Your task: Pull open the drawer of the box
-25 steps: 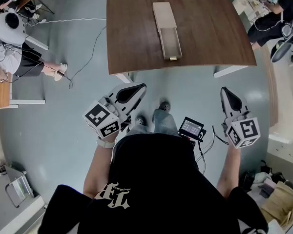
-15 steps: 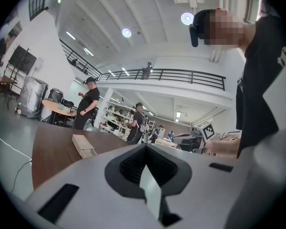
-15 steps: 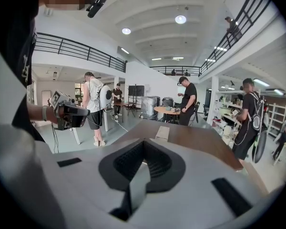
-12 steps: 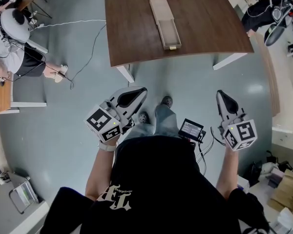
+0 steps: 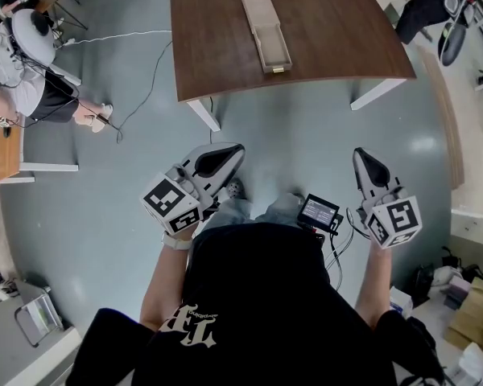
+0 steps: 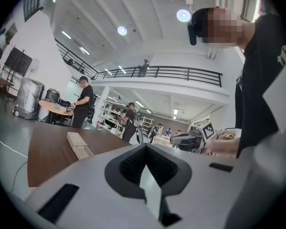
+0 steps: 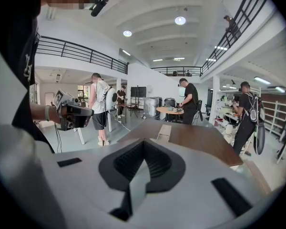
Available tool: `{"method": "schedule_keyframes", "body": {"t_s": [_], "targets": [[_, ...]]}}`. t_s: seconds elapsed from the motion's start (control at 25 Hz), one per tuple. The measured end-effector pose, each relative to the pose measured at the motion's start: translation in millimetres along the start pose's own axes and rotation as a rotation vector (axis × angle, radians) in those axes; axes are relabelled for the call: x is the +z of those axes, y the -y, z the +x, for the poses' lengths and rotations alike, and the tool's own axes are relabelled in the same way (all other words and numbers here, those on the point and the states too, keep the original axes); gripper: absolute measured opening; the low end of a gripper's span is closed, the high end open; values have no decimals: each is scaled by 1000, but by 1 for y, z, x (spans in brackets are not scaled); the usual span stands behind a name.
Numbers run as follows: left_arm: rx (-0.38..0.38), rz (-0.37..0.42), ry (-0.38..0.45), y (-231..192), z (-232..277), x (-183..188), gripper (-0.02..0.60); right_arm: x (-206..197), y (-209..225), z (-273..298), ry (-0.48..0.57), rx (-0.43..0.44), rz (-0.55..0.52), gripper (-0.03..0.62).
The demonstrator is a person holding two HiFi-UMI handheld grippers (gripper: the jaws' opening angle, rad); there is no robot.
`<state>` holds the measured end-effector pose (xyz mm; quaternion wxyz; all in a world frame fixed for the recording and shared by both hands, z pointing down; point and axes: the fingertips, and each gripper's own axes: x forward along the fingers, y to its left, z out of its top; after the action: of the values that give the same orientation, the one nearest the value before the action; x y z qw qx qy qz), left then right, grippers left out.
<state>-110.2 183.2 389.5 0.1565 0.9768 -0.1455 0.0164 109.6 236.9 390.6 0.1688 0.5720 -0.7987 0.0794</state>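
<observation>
Sitting far off on the brown desk, the long tan box has its drawer pulled out. The left hand-held gripper and right hand-held gripper are pressed together, holding nothing. The shirt print is too blurry to read.

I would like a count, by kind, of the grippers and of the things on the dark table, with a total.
Grippers: 2 (left gripper, right gripper)
Box: 1
Drawer: 1
Total: 4
</observation>
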Motion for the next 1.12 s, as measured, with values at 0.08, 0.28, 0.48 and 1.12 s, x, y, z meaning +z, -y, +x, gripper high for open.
{"method": "schedule_keyframes", "body": {"t_s": [0.08,0.28,0.48,1.12], "targets": [[6,-2,-8,12,12,-4,5,-7,9,-9,-5,6,0,-12],[19,-2,-27,47,54,-13,5,-21,38,-37,-3,39,32,-12],[4,-1,-40,86,96,-27,5,-42,60,-63,-2,74,63,-12],[51,1,7,125,126,-36,5,-59,29,-65,-10,287,32,-12]]}}
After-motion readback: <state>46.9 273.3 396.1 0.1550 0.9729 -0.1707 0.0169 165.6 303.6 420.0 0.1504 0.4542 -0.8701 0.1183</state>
